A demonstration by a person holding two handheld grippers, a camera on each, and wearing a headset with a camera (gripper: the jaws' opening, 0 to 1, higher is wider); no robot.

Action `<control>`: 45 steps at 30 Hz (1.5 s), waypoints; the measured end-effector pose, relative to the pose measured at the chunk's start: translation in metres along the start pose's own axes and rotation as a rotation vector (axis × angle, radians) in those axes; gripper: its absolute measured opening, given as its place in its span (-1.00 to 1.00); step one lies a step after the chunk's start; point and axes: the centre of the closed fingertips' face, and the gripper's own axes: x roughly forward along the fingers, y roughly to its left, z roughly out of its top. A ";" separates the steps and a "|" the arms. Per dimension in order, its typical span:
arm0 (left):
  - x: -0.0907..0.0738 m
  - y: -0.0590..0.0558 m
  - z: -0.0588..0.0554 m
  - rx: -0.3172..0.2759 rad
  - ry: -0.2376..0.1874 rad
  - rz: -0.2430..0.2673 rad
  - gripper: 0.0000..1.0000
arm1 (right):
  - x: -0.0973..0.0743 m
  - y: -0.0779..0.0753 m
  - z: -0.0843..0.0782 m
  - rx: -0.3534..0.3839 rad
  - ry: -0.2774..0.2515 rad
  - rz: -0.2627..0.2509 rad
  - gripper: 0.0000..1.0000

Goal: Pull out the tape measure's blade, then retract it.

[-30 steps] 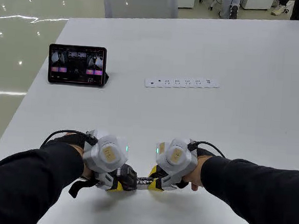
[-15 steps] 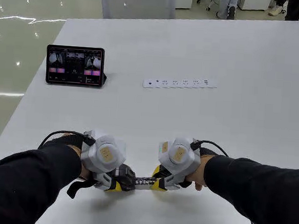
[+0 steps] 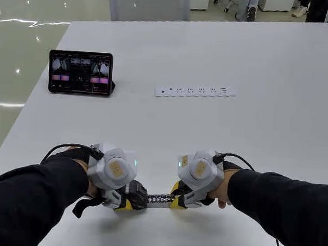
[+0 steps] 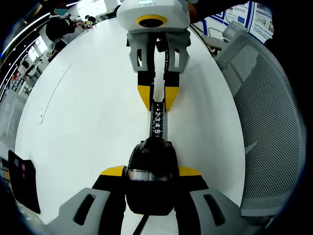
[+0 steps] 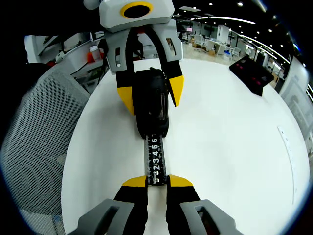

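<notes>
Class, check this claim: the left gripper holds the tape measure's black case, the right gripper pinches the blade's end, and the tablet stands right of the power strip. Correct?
No: the head view shows the tablet left of the power strip. The rest holds: left gripper on the case, right gripper on the blade's end.

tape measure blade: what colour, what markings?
Black blade with white numerals. It shows best in the right gripper view.
</notes>
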 end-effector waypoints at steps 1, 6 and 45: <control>0.000 0.000 0.000 0.000 0.000 0.000 -0.34 | 0.000 0.000 0.000 0.000 0.000 0.000 -0.81; 0.000 0.000 0.000 0.000 0.001 0.000 -0.34 | -0.002 0.001 -0.003 0.011 0.001 0.000 -0.81; 0.001 0.000 0.000 0.002 0.005 -0.002 -0.34 | -0.016 -0.001 -0.021 0.031 0.017 0.000 -0.81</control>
